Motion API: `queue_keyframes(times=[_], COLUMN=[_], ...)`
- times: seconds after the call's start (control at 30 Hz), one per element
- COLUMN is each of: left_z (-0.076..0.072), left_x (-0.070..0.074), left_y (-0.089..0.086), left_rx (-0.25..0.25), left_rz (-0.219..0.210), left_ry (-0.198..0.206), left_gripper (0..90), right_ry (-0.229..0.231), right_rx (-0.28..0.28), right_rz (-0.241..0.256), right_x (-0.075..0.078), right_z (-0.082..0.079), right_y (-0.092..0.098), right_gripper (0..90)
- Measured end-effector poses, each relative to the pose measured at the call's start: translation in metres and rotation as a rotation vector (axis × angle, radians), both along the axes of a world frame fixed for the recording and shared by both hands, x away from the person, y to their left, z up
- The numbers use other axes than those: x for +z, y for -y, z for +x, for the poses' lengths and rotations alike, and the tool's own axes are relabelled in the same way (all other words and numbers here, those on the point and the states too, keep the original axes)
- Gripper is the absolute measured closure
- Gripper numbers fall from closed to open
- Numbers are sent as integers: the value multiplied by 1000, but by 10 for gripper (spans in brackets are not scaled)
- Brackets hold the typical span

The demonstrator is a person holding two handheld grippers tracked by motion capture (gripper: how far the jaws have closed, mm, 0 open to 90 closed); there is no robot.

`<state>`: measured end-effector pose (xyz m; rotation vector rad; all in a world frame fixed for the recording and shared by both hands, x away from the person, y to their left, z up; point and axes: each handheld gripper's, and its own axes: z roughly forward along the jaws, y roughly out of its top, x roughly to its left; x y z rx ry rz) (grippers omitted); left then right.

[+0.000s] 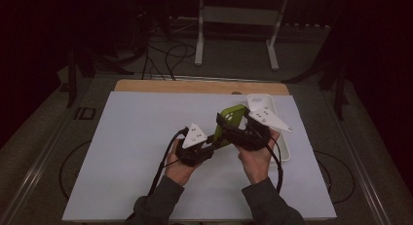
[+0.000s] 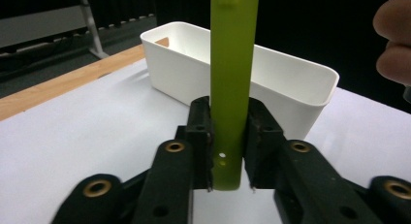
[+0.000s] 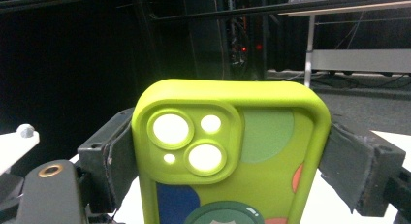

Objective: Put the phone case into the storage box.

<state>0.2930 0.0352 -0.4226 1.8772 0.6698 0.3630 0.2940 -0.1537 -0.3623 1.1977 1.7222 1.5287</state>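
A lime-green phone case (image 1: 231, 119) with coloured spots on its back is held above the table between both grippers. My left gripper (image 1: 214, 141) is shut on its lower end; in the left gripper view the case (image 2: 231, 88) stands edge-on between the jaws of that gripper (image 2: 230, 153). My right gripper (image 1: 233, 128) is shut across the case's width near the camera cut-out. In the right gripper view the case (image 3: 228, 136) faces me back-on, and my right gripper (image 3: 232, 161) presses a jaw on each side.
A white oblong bin (image 1: 281, 137) stands on the pale mat (image 1: 136, 152) just right of the hands, and shows behind the case as the bin (image 2: 291, 83). A wooden table edge (image 1: 195, 86) runs along the back. Cables and a white frame (image 1: 238, 20) lie beyond.
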Motion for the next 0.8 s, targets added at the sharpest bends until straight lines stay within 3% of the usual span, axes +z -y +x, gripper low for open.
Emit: queue_keyframes(times=[0.3,0.47,0.7,0.8], left_z=[1,3,2,2], left_x=[5,7,8,8], left_y=[-11,-22,-37,-41], left_rx=[13,23,63,72], left_rz=[-4,12,31,35], left_ry=[-17,-53,-43,-32], left_gripper=[507,332,155,122], right_ry=[-5,-2,-2,-2], right_rx=[-8,-12,-13,-13], right_rz=[-3,-20,-35,-41], right_x=[1,2,4,4], right_z=[2,2,4,4], right_y=[4,4,6,6], right_gripper=[156,156,157,157])
